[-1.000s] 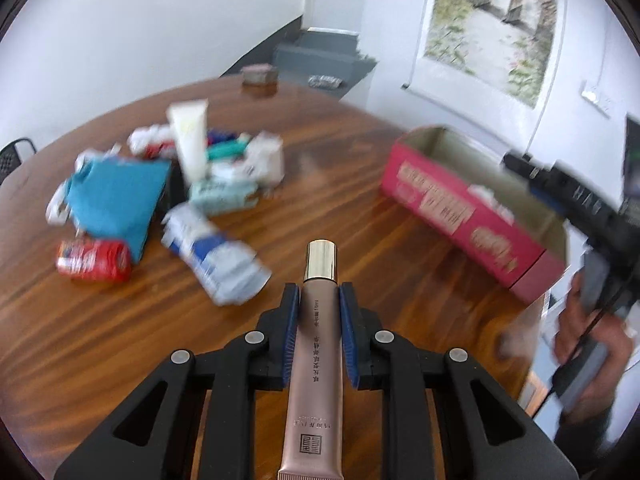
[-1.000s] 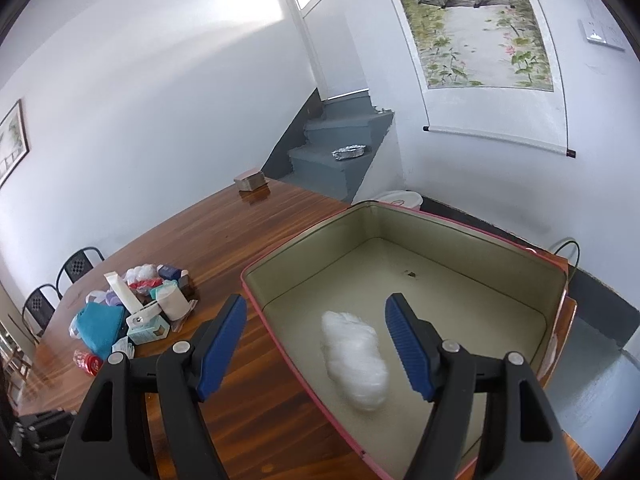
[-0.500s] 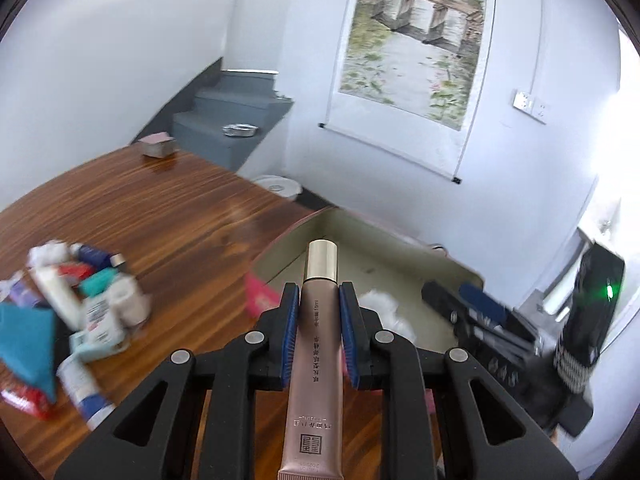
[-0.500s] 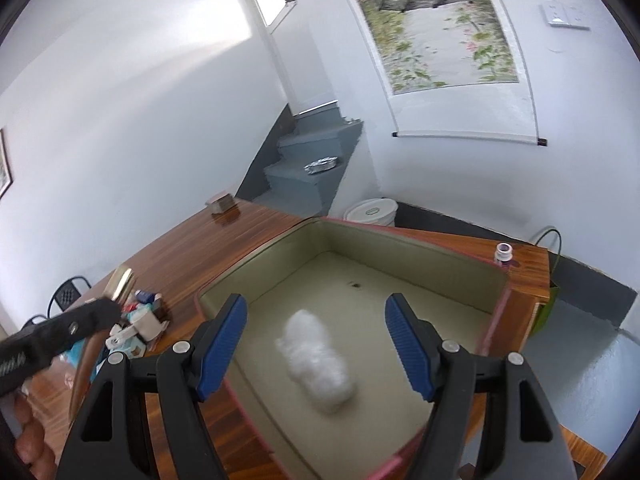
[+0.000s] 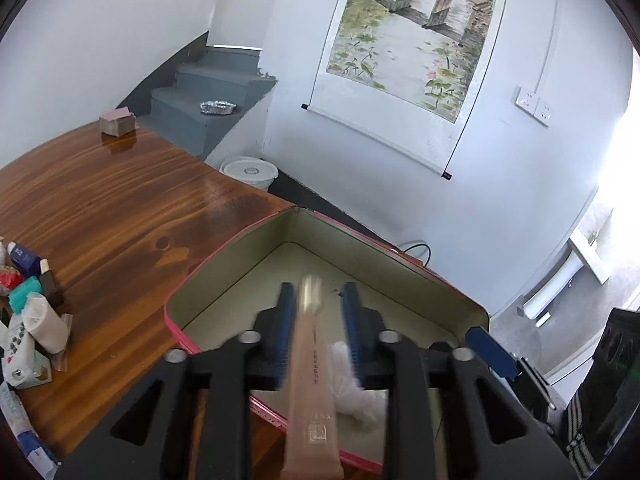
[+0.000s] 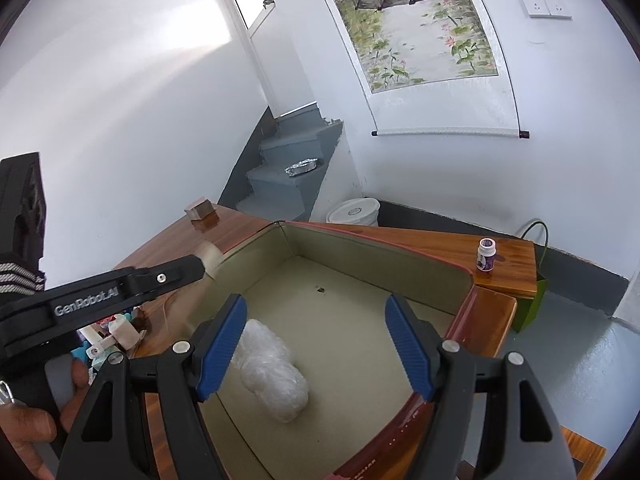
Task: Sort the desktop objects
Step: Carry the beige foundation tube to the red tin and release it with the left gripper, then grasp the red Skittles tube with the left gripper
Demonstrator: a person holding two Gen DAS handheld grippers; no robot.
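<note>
A rose-gold cosmetic tube (image 5: 314, 380) with a gold cap lies blurred between the blue pads of my left gripper (image 5: 317, 292). The jaws are opening, a gap shows on the tube's right side, and the pads no longer press it. This gripper hangs over the near left rim of the red box (image 5: 224, 256), which has a pale green inside. A white plastic-wrapped bundle (image 5: 352, 384) lies on the box floor. My right gripper (image 6: 316, 308) hovers open over the same box (image 6: 400, 244), above the bundle (image 6: 272, 372), with nothing between its fingers.
A pile of small toiletries and packets (image 5: 28, 320) lies at the left on the wooden table (image 5: 100, 208). A small brown box (image 5: 118, 120) sits at its far edge. A white bottle (image 6: 487, 254) stands on a ledge behind the red box. A white bucket (image 5: 250, 170) is on the floor.
My left gripper swung from the pile over to the red box, and its jaws have parted from the tube, which now blurs. The right gripper shifted a little over the box.
</note>
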